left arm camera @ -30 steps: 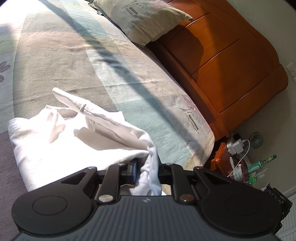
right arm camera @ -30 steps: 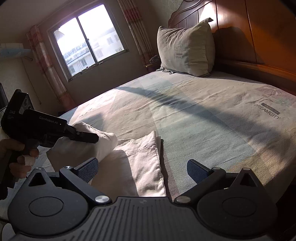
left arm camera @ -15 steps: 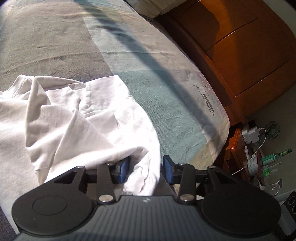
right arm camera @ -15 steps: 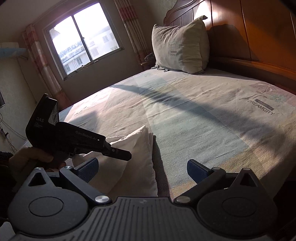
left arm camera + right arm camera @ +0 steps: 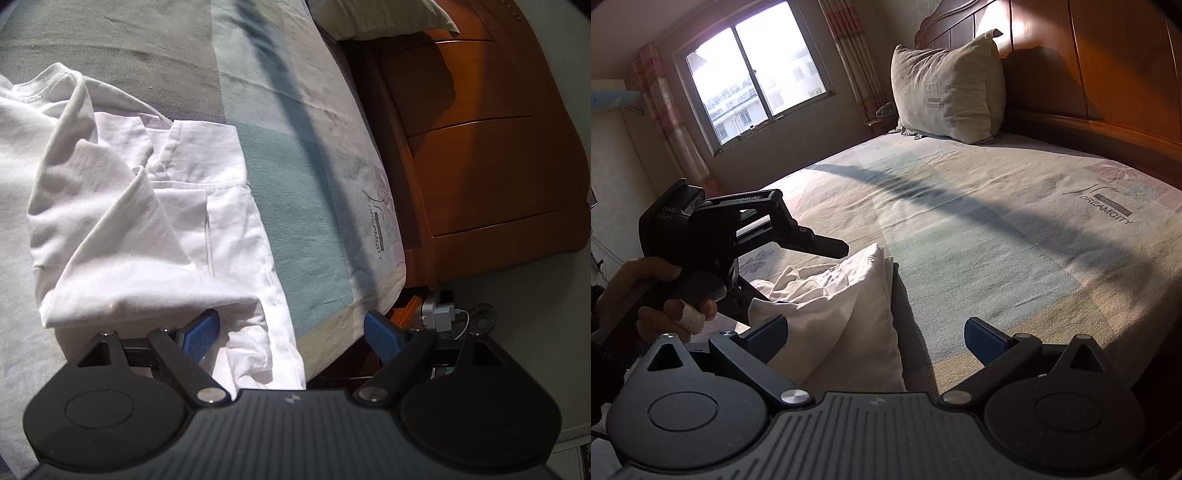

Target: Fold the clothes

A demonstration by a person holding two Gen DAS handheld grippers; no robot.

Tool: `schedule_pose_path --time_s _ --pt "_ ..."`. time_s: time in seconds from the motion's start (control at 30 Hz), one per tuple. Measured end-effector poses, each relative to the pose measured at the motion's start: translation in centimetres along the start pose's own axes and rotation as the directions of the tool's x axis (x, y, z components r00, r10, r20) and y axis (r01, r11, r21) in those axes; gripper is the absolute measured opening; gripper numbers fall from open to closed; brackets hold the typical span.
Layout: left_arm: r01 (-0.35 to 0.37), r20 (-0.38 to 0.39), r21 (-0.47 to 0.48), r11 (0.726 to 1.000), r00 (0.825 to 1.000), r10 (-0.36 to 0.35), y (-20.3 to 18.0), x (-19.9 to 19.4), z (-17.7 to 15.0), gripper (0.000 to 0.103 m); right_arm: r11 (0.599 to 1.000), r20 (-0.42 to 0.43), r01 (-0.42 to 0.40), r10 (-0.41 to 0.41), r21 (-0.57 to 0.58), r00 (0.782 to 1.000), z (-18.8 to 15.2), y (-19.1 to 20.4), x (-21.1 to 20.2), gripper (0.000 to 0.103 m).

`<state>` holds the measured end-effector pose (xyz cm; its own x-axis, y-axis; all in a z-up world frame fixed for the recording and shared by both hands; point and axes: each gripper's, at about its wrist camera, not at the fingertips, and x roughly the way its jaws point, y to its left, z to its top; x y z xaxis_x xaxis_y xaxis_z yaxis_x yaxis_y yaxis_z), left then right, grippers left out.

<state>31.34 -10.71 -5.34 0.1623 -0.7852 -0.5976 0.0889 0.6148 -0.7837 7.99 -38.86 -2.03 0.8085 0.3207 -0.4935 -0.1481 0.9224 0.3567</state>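
In the left wrist view, the left gripper [image 5: 291, 332] is seen with its jaws opening, a crumpled edge of the white garment [image 5: 147, 229] lying loose between them on the bed [image 5: 303, 206]. In the right wrist view, the right gripper [image 5: 875, 339] is held with fingers wide apart and unclamped, the garment's folded corner lying by its left pad.

black grippers [image 5: 291, 334] with blue pads [image 5: 201, 334], bandaged finger [image 5: 690, 317].
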Motion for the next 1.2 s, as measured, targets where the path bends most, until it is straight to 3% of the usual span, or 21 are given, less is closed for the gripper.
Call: schedule_pose_path --time_s 0.2,0.3,0.4,0.57,0.67,0.8,0.87,0.97,1.07,1.2 --pt "0.020 -0.014 0.049 0.999 1.000 -0.019 0.2 -2.3 -2.1 0.087 1.000 0.000 0.006 -0.006 0.012 1.000 -0.2 -0.3 0.0 0.103" --pt "-0.027 -0.028 0.081 0.996 0.999 0.030 1.0 -2.0 -2.9 0.087 1.000 -0.002 0.006 -0.006 0.012 1.000 -0.3 -0.2 -0.1 0.103" --pt "-0.092 0.008 0.127 0.988 0.996 0.092 1.7 -2.8 -3.6 0.087 1.000 0.009 0.012 -0.012 -0.020 1.000 -0.3 0.1 -0.7 0.103" --pt "-0.151 0.124 0.164 0.975 0.983 0.132 2.8 -6.6 -4.9 0.087 0.989 0.029 0.016 -0.012 -0.145 1.000 0.2 1.3 0.0 0.103" --pt "-0.254 0.244 0.174 0.952 0.947 0.208 3.6 -9.5 -6.3 0.087 0.969 0.030 0.015 -0.008 -0.246 1.000 0.7 2.5 1.5 0.103" --pt "-0.421 0.373 0.149 0.895 0.862 0.343 4.6 -12.4 -8.3 0.087 0.902 -0.032 -0.021 0.008 -0.432 0.999 1.0 5.8 6.1 0.103" --pt "-0.467 0.395 0.127 0.875 0.833 0.387 5.2 -13.2 -8.9 0.087 0.853 -0.094 -0.056 0.008 -0.519 0.996 0.7 7.4 8.8 0.103" --pt "-0.494 0.401 0.105 0.863 0.815 0.418 5.8 -13.9 -9.5 0.087 0.777 -0.166 -0.081 -0.031 -0.625 0.986 -0.2 9.4 12.7 0.103" --pt "-0.519 0.410 0.118 0.847 0.802 0.435 5.8 -14.2 -9.7 0.087 0.710 -0.162 -0.068 -0.066 -0.701 0.985 -0.7 10.9 15.0 0.103" --pt "-0.536 0.416 0.137 0.833 0.794 0.443 5.6 -13.9 -9.5 0.088 0.740 -0.100 0.000 -0.090 -0.673 0.991 1.1 10.0 15.3 0.103"
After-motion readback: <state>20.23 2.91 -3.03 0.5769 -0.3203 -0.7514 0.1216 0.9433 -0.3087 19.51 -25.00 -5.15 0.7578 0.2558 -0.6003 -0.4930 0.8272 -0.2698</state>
